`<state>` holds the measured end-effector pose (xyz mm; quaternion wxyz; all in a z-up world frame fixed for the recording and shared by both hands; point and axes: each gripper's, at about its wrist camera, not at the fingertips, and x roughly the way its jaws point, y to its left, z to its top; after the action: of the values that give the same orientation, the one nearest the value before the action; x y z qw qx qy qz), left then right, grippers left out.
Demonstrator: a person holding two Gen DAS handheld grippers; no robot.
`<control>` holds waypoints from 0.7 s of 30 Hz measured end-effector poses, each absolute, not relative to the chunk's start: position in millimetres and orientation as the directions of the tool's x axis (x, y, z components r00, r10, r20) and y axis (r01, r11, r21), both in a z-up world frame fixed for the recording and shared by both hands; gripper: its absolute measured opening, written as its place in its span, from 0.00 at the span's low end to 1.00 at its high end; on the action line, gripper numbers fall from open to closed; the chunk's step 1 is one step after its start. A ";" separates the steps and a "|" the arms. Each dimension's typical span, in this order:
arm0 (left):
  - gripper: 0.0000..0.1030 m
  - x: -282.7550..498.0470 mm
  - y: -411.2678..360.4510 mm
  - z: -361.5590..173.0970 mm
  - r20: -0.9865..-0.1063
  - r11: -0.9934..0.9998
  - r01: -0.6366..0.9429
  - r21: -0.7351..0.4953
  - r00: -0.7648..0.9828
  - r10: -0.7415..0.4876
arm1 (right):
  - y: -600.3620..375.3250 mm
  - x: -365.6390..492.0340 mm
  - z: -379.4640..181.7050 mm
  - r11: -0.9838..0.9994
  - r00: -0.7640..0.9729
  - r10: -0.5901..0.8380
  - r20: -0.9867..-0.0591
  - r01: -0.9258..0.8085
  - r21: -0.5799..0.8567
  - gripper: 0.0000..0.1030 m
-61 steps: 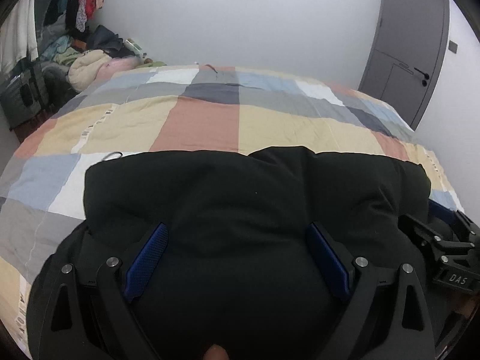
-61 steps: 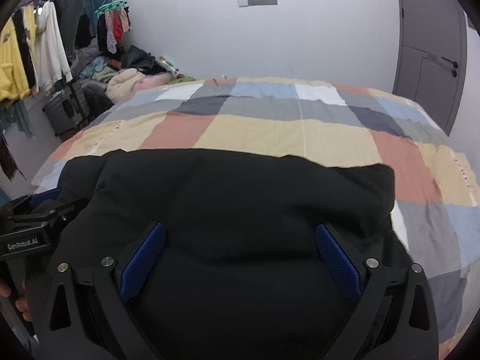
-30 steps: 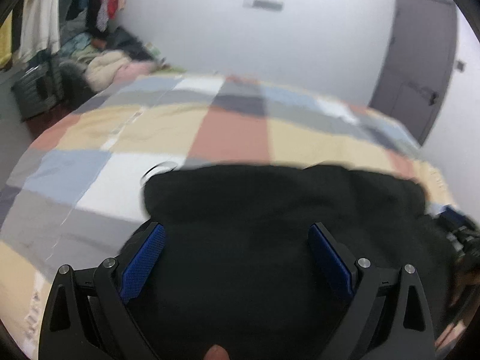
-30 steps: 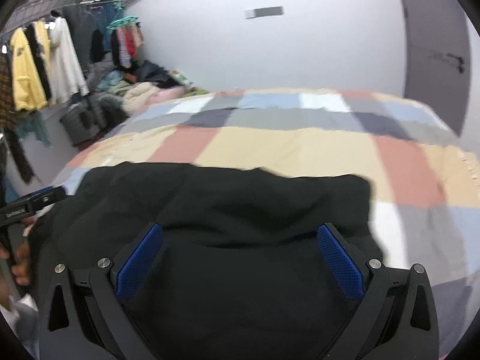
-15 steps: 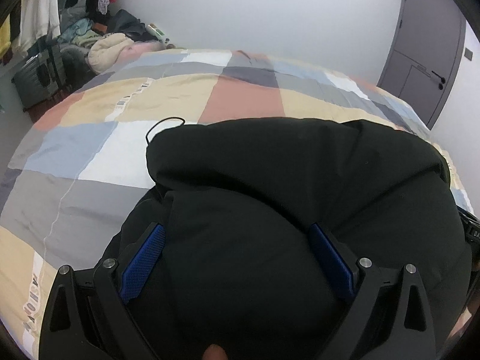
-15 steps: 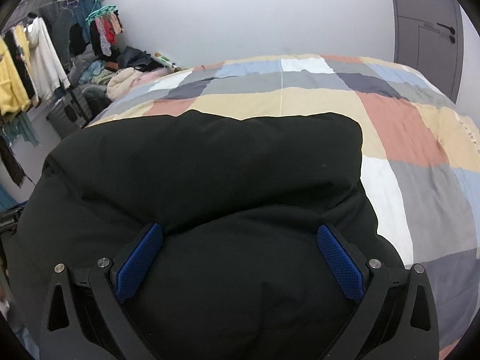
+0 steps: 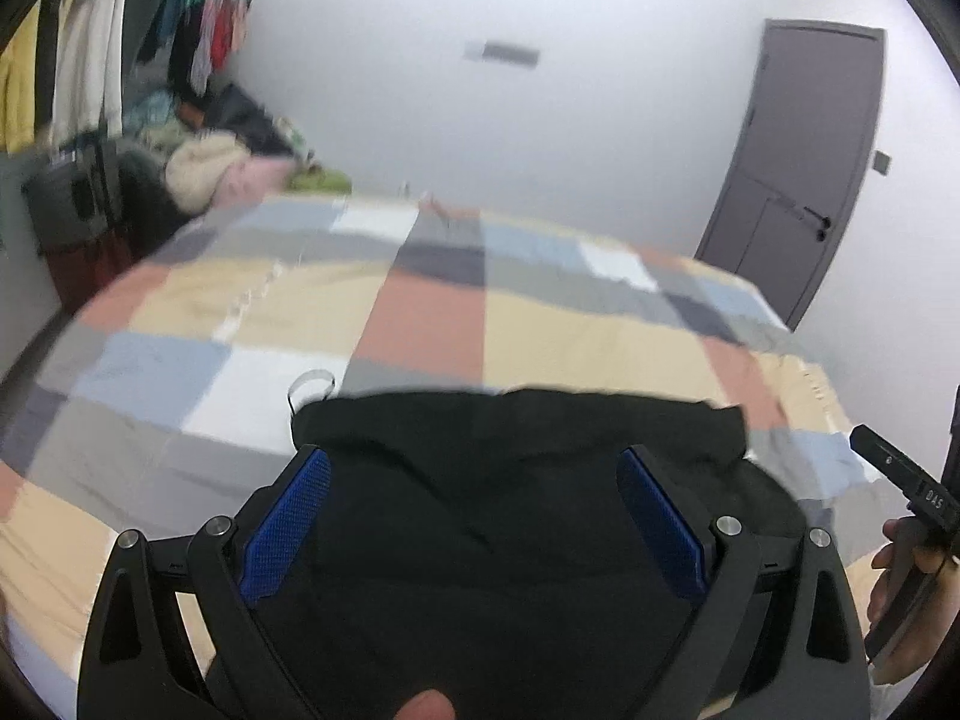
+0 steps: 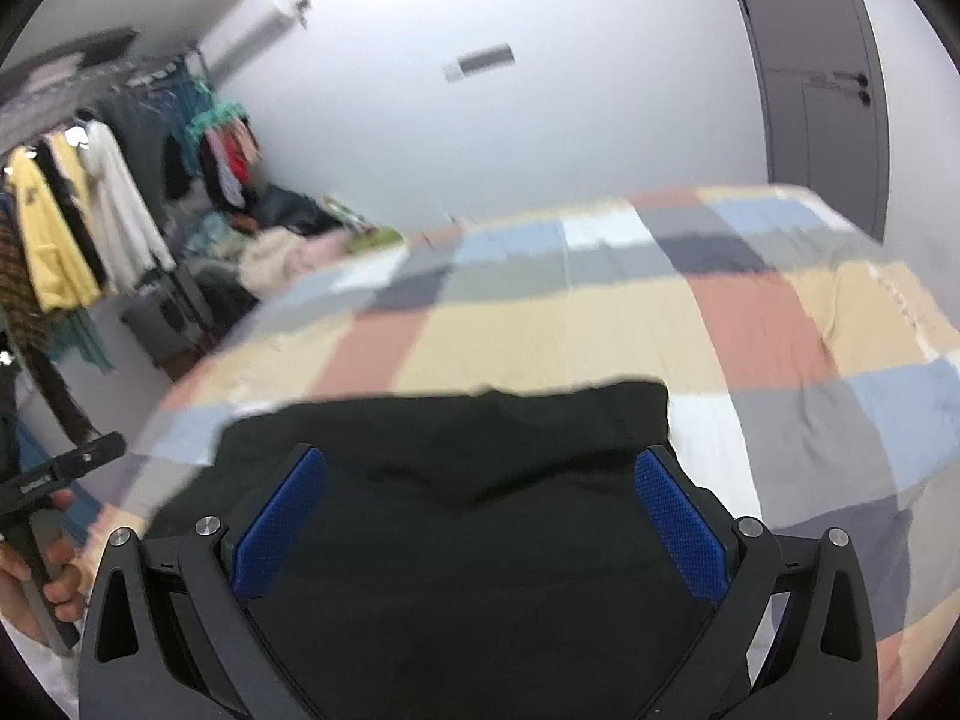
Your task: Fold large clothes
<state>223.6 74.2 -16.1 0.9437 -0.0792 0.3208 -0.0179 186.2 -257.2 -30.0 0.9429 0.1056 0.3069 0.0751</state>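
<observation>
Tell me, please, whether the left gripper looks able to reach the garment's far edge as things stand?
Probably yes: the left gripper is open above the black garment, and nothing lies between it and the far edge on the bed.

**Readable text: one short marking only**

The right claw [image 7: 918, 489], poking in at the right edge of the left wrist view, is showing small white lettering on its black body reading roughly "DAS", though blur is softening it. In the right wrist view, the left claw [image 8: 57, 471] at the left edge is carrying a small pale label on its black body; it is smearing too much to read. The wall plate [image 7: 503, 53] above the bed is showing no legible characters. Fine markings are running along a seam of the patchwork bedspread [image 7: 246, 306], but they are blurring past reading.
</observation>
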 end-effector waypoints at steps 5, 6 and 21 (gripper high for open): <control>0.94 173.5 50.9 43.5 -0.527 0.990 0.040 -0.133 0.843 -0.105 | -234.5 142.1 39.0 0.977 0.867 0.198 -0.458 -0.135 0.167 1.00; 0.94 163.4 47.4 52.6 -0.515 0.991 0.046 -0.129 0.851 -0.107 | -229.6 132.5 51.9 0.978 0.877 0.196 -0.439 -0.143 0.150 1.00; 0.94 27.9 -9.4 96.9 -0.390 0.998 0.019 -0.061 0.920 -0.042 | -191.0 20.7 108.2 0.953 0.908 0.299 -0.294 -0.268 0.143 1.00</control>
<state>27.9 -9.4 96.9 0.9794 -0.0279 0.1994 -0.0155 20.7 -191.0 108.2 0.9753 0.0498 0.1584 0.1454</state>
